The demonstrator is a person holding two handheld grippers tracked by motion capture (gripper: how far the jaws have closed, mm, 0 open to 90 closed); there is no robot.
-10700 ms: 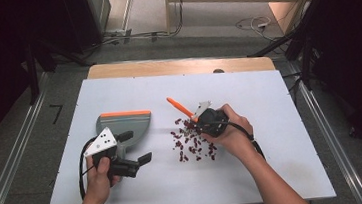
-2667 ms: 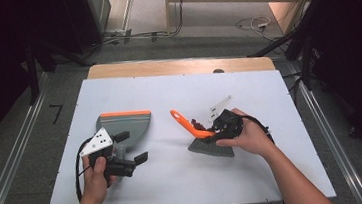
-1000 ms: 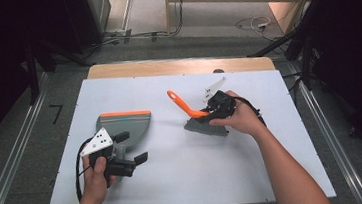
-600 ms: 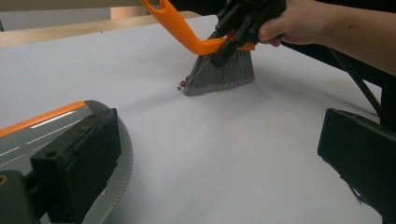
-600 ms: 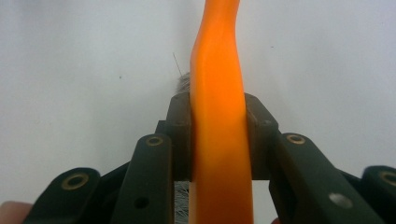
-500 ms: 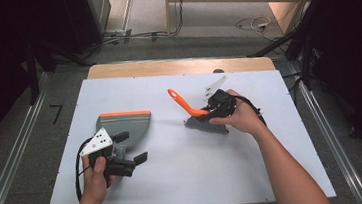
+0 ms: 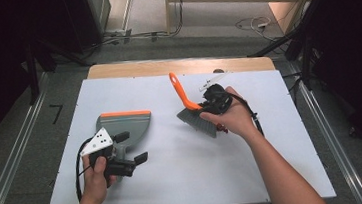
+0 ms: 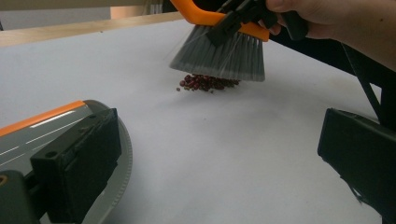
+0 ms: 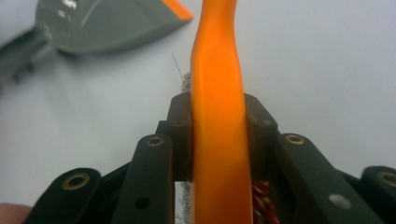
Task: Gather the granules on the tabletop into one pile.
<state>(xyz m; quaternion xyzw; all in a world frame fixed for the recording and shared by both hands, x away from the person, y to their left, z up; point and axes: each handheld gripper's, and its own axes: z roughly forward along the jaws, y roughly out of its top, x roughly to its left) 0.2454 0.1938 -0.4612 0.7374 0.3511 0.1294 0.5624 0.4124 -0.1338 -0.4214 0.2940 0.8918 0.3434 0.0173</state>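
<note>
Across the white table, my right gripper (image 7: pixel 212 102) clamps the orange-handled grey brush (image 7: pixel 194 116) above the gathered dark red beans (image 8: pixel 207 83), none swept yet into the grey orange-edged dustpan (image 7: pixel 123 126) my left gripper (image 7: pixel 123 152) straddles open-jawed.

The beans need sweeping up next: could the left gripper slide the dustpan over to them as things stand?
Probably yes. The left gripper sits at the dustpan, and bare table lies between it and the beans; the brush hangs just above them.

Left claw (image 7: pixel 132 148): black body, grey three-cornered plate, black cable.
Right claw (image 9: pixel 218 140): black jaws, brass-ringed screw holes.
Forearms: bare, sleeveless.
</note>
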